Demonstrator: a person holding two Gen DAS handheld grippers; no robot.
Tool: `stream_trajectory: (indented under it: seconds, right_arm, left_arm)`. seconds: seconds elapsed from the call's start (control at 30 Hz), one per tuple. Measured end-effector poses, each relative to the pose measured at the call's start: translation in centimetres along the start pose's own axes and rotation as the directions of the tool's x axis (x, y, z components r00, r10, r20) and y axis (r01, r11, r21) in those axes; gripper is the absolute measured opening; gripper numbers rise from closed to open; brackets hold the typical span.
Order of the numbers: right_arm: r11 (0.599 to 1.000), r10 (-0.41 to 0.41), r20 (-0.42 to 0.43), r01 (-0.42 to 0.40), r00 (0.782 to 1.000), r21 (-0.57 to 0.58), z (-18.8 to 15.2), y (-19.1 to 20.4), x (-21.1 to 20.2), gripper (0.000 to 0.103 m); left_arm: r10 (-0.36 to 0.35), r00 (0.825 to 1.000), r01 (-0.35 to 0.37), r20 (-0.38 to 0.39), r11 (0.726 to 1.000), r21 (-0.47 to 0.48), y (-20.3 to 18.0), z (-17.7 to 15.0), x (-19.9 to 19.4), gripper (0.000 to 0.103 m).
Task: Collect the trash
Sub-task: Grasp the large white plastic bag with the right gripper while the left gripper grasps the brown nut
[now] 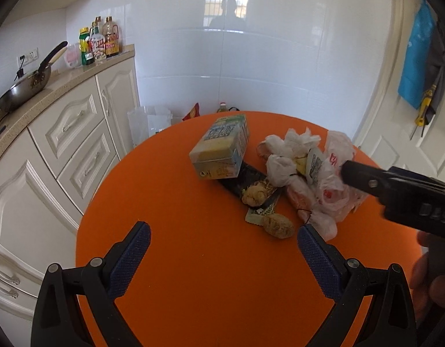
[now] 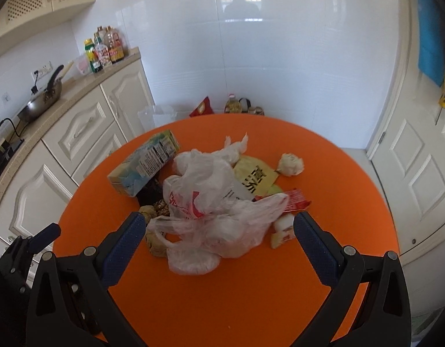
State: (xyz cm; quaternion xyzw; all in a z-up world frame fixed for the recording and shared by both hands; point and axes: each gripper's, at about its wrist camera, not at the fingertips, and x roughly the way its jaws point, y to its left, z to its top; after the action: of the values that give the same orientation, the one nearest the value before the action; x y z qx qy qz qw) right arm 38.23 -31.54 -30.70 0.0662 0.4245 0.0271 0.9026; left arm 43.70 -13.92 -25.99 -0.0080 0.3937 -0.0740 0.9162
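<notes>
A pile of trash lies on the round orange table (image 1: 193,260) (image 2: 338,173): a drink carton (image 1: 221,147) (image 2: 144,163), a thin white plastic bag with red print (image 2: 210,202) (image 1: 332,173), a yellow wrapper (image 2: 255,176), a red wrapper (image 2: 294,201), a crumpled tissue ball (image 2: 290,164) and brown lumps (image 1: 277,225). My left gripper (image 1: 223,235) is open, short of the pile with nothing between its fingers. My right gripper (image 2: 218,225) is open, its fingers on either side of the plastic bag's near end. In the left wrist view the right gripper's finger (image 1: 364,177) reaches over the bag.
Cream cabinets with a stone counter (image 1: 49,86) run along the left, holding a wok (image 1: 25,88) and sauce bottles (image 1: 99,43). A white door (image 2: 419,173) stands at the right. Bags and a bottle (image 2: 232,105) sit on the floor behind the table.
</notes>
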Motion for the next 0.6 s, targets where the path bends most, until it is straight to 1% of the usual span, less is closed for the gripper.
stream_trajectory:
  seconds: [0.1, 0.13, 0.17, 0.2, 0.27, 0.33, 0.43, 0.53, 0.6]
  right_arm:
    - [1.000, -0.008, -0.051, 0.009, 0.999, 0.015, -0.2, -0.4, 2.9, 0.103]
    - [1.000, -0.006, -0.072, 0.007, 0.997, 0.016, -0.5, -0.7, 3.8, 0.095]
    - [1.000, 0.004, -0.089, -0.003, 0.996, 0.019, -0.7, -1.0, 4.3, 0.075]
    - [0.999, 0.040, -0.099, -0.036, 0.994, 0.036, -1.1, -1.6, 4.7, 0.071]
    - [0.997, 0.070, -0.090, -0.067, 0.993, 0.040, -1.4, -2.2, 4.4, 0.063]
    - [0.993, 0.110, -0.081, -0.106, 0.991, 0.050, -1.7, -3.1, 3.8, 0.059]
    - [0.979, 0.172, -0.053, -0.165, 0.984, 0.119, -2.2, -5.3, 2.3, 0.058]
    - [0.966, 0.210, -0.024, -0.204, 0.977, 0.156, -2.7, -7.3, 0.6, 0.058]
    - [0.964, 0.214, -0.016, -0.208, 0.977, 0.163, -2.9, -8.0, -0.1, 0.058]
  left_arm:
    - [0.000, 1.000, 0.000, -0.023, 1.000, -0.004, -0.5, 0.9, 2.5, 0.100]
    - [0.001, 0.999, -0.001, -0.032, 1.000, -0.003, -0.7, 1.2, 3.5, 0.100]
    - [0.002, 0.999, -0.003, -0.037, 1.000, -0.003, -0.9, 1.4, 4.2, 0.100]
    - [0.005, 0.999, -0.005, -0.043, 1.000, 0.000, -1.1, 1.9, 5.1, 0.100]
    - [0.008, 0.999, -0.008, -0.054, 1.000, 0.003, -1.5, 2.3, 6.4, 0.100]
    - [0.011, 0.998, -0.011, -0.065, 1.000, 0.007, -1.9, 2.8, 7.9, 0.100]
    - [0.013, 0.997, -0.012, -0.073, 1.000, 0.013, -2.5, 3.2, 9.4, 0.100]
    - [0.018, 0.997, -0.017, -0.078, 1.000, 0.020, -3.0, 4.1, 11.1, 0.100]
    - [0.023, 0.996, -0.021, -0.082, 0.999, 0.030, -3.4, 4.3, 12.1, 0.100]
